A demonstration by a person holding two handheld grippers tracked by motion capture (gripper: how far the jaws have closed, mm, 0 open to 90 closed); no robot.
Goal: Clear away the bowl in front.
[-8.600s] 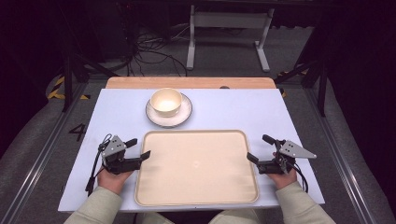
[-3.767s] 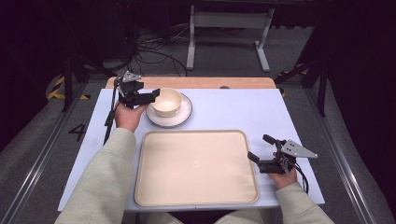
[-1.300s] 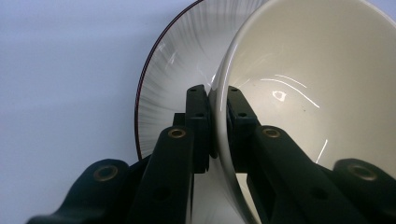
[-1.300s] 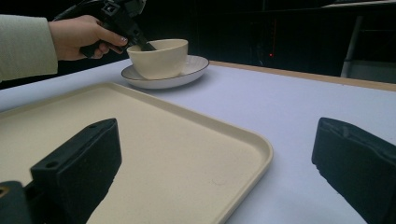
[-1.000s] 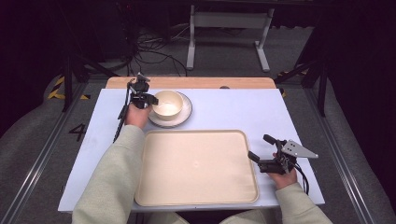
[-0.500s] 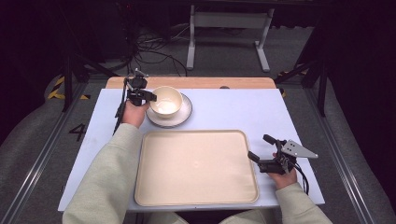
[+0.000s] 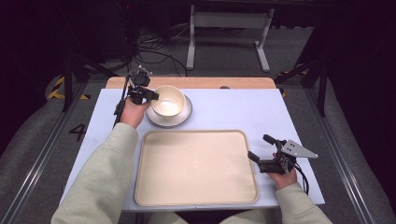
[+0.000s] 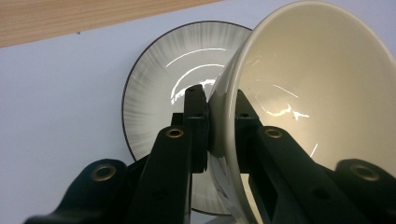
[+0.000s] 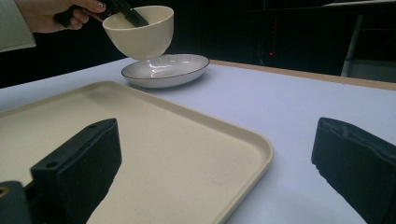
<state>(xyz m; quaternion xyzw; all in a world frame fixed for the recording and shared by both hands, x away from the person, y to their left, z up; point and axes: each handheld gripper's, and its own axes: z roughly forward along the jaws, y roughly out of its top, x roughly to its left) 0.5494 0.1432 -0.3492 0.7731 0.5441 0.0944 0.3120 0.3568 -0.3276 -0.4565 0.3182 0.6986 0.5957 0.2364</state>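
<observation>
Bowl [image 7: 168,99] clamped at rim in left tool [image 7: 148,94], lifted above saucer [image 7: 183,117] (tray [image 7: 196,167] nearer person); right tool [image 7: 260,151] apart, idle.

A pale lavender-blue surface [image 7: 233,112] sits edged at the far side by a light wooden strip [image 7: 191,82]. Beyond it, grey carpeted floor [image 7: 224,51], a tangle of black cables [image 7: 149,46], and a white metal desk frame [image 7: 227,32]. Black-and-yellow hazard tape [image 7: 58,88] lies at left; the far room is dark.
</observation>
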